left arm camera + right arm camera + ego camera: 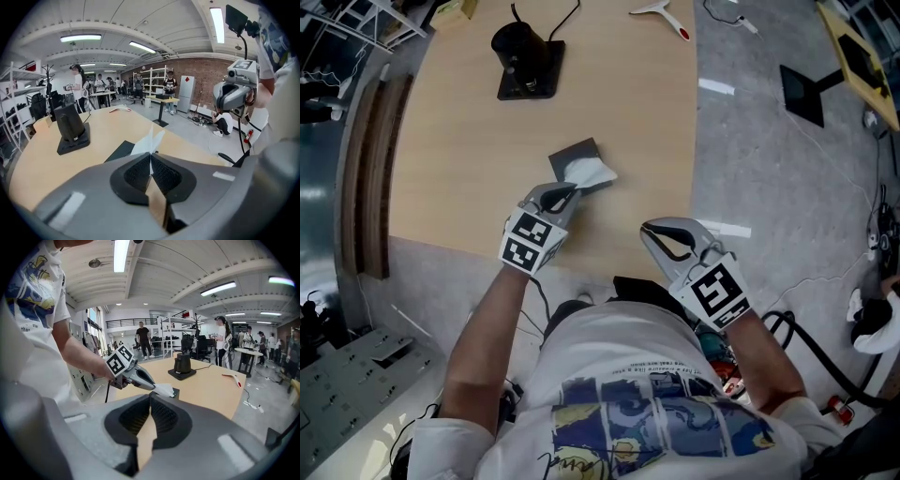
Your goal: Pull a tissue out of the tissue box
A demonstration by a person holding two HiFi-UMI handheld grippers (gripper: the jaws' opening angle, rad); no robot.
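White tissue (592, 174), thin, crumpled to a peak, pinched in left tool (570, 194); lower end still in flat dark-grey tissue box (574, 153) on pale wood tabletop (459, 159). Mid-pull, probably. Next: draw up and away until clear, without dragging that light box. Right tool (667, 236) pressed together, empty, well apart.

Tissue box (572, 156) mid-table (450, 187), tissue (592, 174) on top. Nearer than the box: left claw (572, 193), at the tissue. To its right, well apart, right claw (649, 230), near table's front-right corner. Stand (528, 58) far back.
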